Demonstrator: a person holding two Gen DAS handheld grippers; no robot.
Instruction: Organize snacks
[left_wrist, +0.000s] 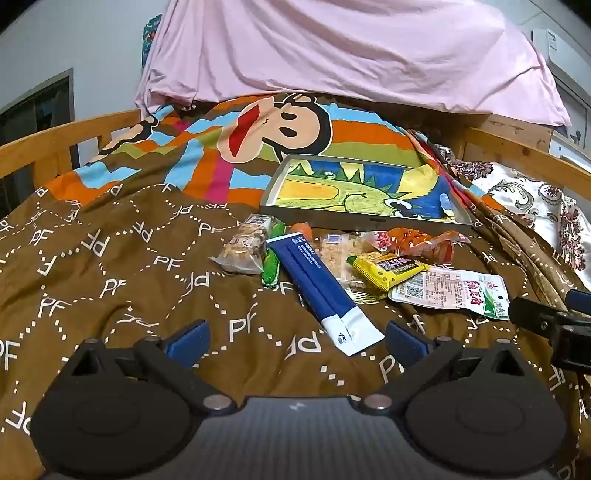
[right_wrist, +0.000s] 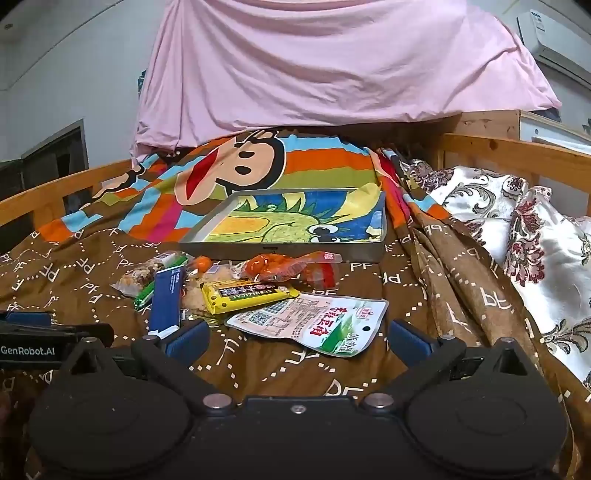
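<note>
Snacks: we see a loose pile on the brown quilt (left_wrist: 110, 266), just in front of the tray (left_wrist: 364, 221).
Pile, left edge: a clear nut-bar packet (left_wrist: 245, 245) touching a green stick packet (left_wrist: 273, 264).
Pile, centre: a long blue packet (left_wrist: 317, 284) lies diagonally across the pale cracker packet (left_wrist: 338, 254); a yellow bar (left_wrist: 384, 269) overlaps that cracker packet.
Pile, right edge: a white-and-green pouch (right_wrist: 314, 319) lies nearest the right gripper; orange packets (right_wrist: 288, 271) lie behind it, near the tray wall.
Tray: shallow metal, dinosaur picture inside, nothing in it.
Left gripper (left_wrist: 295, 338): we find the jaws spread wide, nothing between the pads, the blue packet's white end just ahead.
Right gripper (right_wrist: 297, 338): jaws spread wide, nothing gripped, the pouch just ahead.
Open room: bare quilt lies left of the pile; a floral cloth (right_wrist: 517, 229) bunches up at the right.
Boundaries: wooden bed rails (left_wrist: 74, 129) on both sides, a pink sheet (right_wrist: 332, 66) draped behind.
</note>
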